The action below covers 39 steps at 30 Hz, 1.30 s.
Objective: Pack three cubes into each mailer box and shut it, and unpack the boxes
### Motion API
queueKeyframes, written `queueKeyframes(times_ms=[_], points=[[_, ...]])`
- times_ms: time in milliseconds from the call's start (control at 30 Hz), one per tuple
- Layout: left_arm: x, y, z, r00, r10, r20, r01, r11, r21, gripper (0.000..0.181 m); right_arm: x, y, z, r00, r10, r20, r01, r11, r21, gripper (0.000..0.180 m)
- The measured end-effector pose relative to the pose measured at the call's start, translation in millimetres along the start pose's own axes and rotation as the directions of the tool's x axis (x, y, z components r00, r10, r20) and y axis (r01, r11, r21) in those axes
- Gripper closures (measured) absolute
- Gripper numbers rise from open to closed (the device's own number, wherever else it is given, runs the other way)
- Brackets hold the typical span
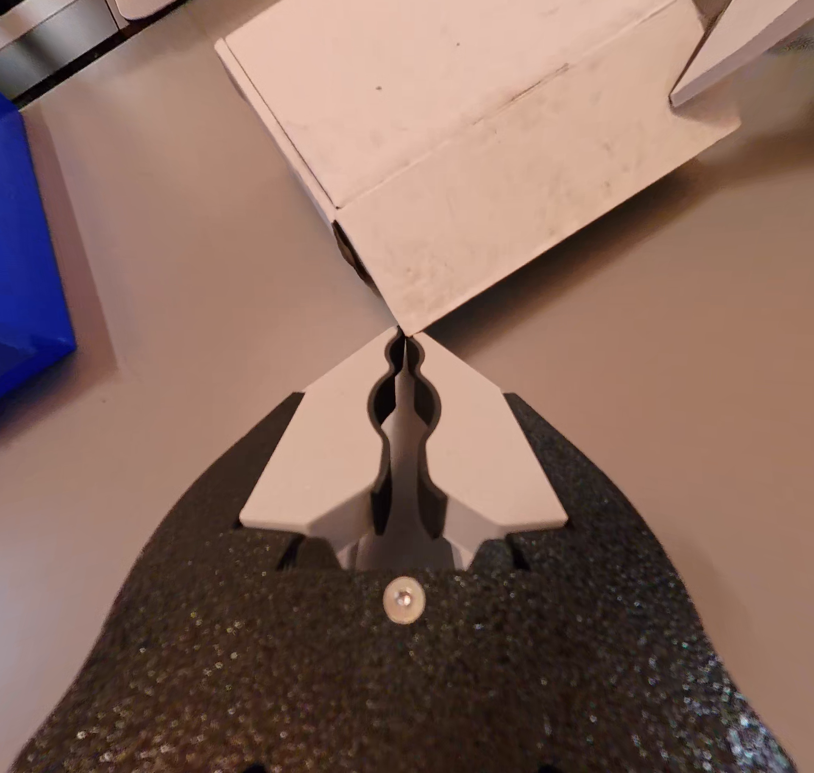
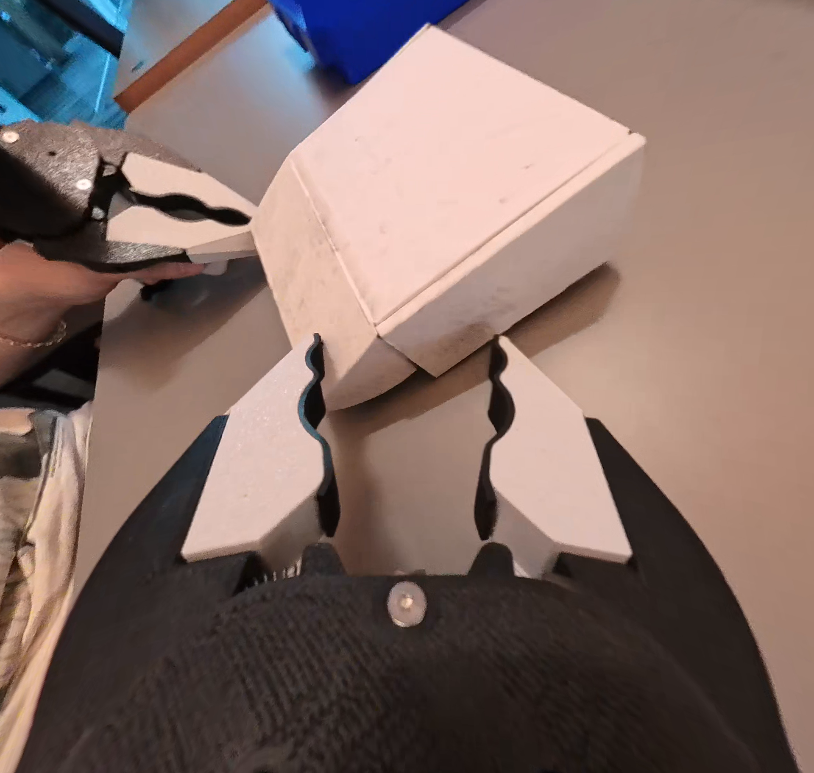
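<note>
Two grippers work one white mailer box [image 2: 445,206], and I place everything by that box. It sits closed on the grey table [image 2: 660,399], tipped so that one edge is lifted off the surface — I judge I am tilting it to get at a flap, either to finish shutting it or to start unpacking; the pictures do not settle which.

My left gripper [image 1: 404,341] has its jaws pressed together with nothing between them, the tips touching the box's near bottom corner. Closed like that it serves as a blunt stop, bracing the box so it cannot slide away.

My right gripper [image 2: 407,347] is spread wide and holds nothing. The box's lowest corner dips between the fingers; the left finger [image 2: 282,399] lies against the rounded tuck flap [image 2: 352,373], the other stands just clear. I read this as levering, not grasping.

No cubes show; what the box holds is hidden. Beyond the box lies a blue bin [image 2: 374,12], well apart. A hand [image 2: 44,285] carries the left gripper at the box's far side.
</note>
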State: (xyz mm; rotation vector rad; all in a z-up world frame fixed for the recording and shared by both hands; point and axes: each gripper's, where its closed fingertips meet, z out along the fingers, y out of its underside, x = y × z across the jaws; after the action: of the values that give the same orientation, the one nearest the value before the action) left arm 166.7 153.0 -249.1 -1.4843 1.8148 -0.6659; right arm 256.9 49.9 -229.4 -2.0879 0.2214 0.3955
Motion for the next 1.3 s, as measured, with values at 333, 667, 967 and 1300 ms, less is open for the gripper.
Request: queueKeyframes(times_ms=[333, 667, 967, 1300], points=[[3.1, -13.0, -2.8, 0.994, 0.085, -0.068, -0.082, 0.995, 0.056, 0.17, 9.2, -6.8, 2.2, 0.979, 0.156, 0.129, -0.156, 0.988, -0.006, 0.12], [7.9, -17.4, -10.9, 0.986, 0.108, -0.127, -0.089, 0.985, 0.146, 0.156, 14.9, -10.7, -1.4, 0.951, 0.251, 0.178, -0.258, 0.966, 0.015, 0.13], [11.0, -21.8, 2.6, 0.984, 0.135, -0.115, -0.119, 0.984, 0.132, 0.163, 15.5, -11.6, -2.3, 0.954, 0.246, 0.172, -0.254, 0.967, 0.024, 0.13], [-4.9, -26.0, -0.7, 0.987, -0.035, -0.156, 0.059, 0.987, 0.151, 0.16, 10.6, -13.7, -1.5, 0.953, 0.234, 0.192, -0.244, 0.969, 0.033, 0.131]])
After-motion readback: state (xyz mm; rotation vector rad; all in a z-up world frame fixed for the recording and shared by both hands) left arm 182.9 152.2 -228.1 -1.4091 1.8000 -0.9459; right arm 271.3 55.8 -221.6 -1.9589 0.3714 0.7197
